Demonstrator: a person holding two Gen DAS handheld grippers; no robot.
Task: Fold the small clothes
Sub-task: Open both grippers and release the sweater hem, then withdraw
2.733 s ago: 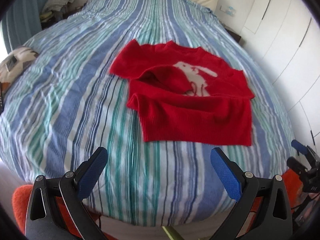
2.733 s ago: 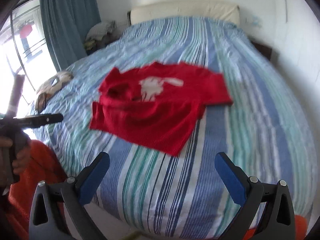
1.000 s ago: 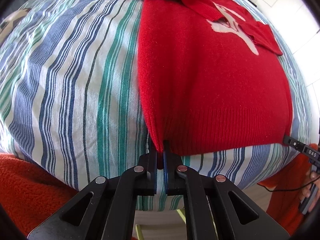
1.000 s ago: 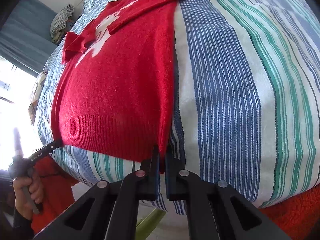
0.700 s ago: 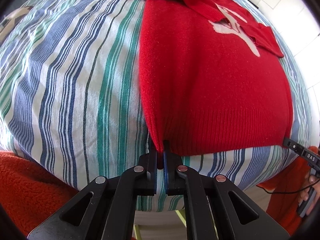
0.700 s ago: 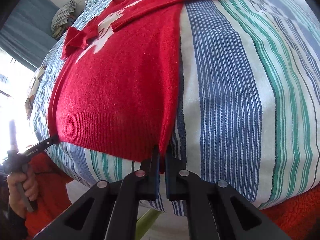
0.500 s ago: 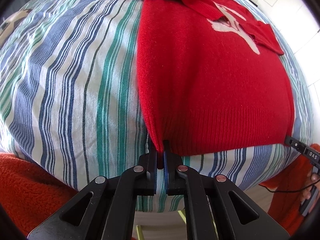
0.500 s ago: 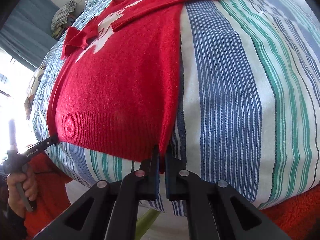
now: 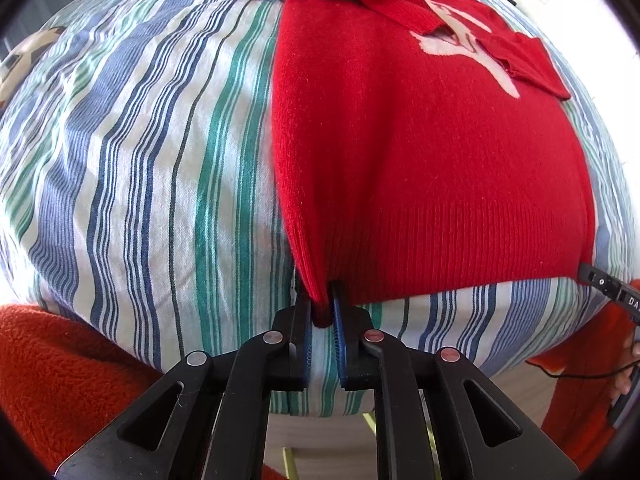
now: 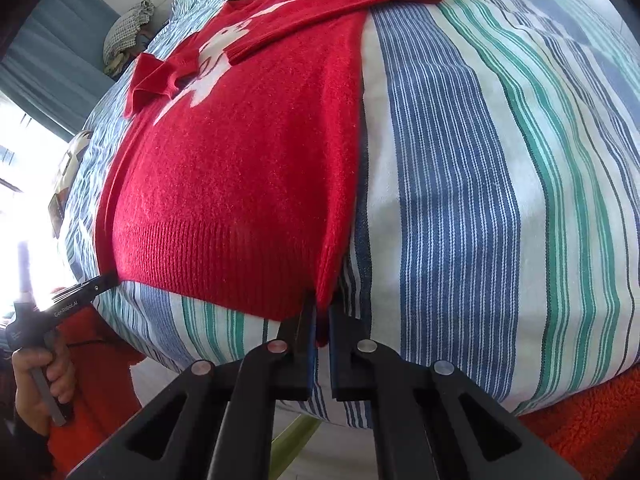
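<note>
A red knit sweater (image 9: 420, 160) with a white animal motif lies flat on the striped bed (image 9: 140, 160), sleeves folded across the chest. My left gripper (image 9: 322, 308) is at the hem's left corner. Its jaws are opening, a narrow gap shows between the blue pads, and the corner still hangs between them. In the right wrist view the sweater (image 10: 240, 168) runs away from my right gripper (image 10: 322, 316), which is shut on the hem's right corner. Each view also catches the other gripper's tip at the far hem corner.
The bed's near edge runs just under both grippers, with orange fleece (image 9: 60, 380) below it. A hand (image 10: 40, 372) holds the left tool's handle. A pile of cloth (image 10: 124, 32) and a blue curtain stand beyond the bed's far left corner.
Both grippers came down from above the bed and shut on the hem corners, and the crumpled sweater now lies flat. In the last half second the left jaws have parted a little.
</note>
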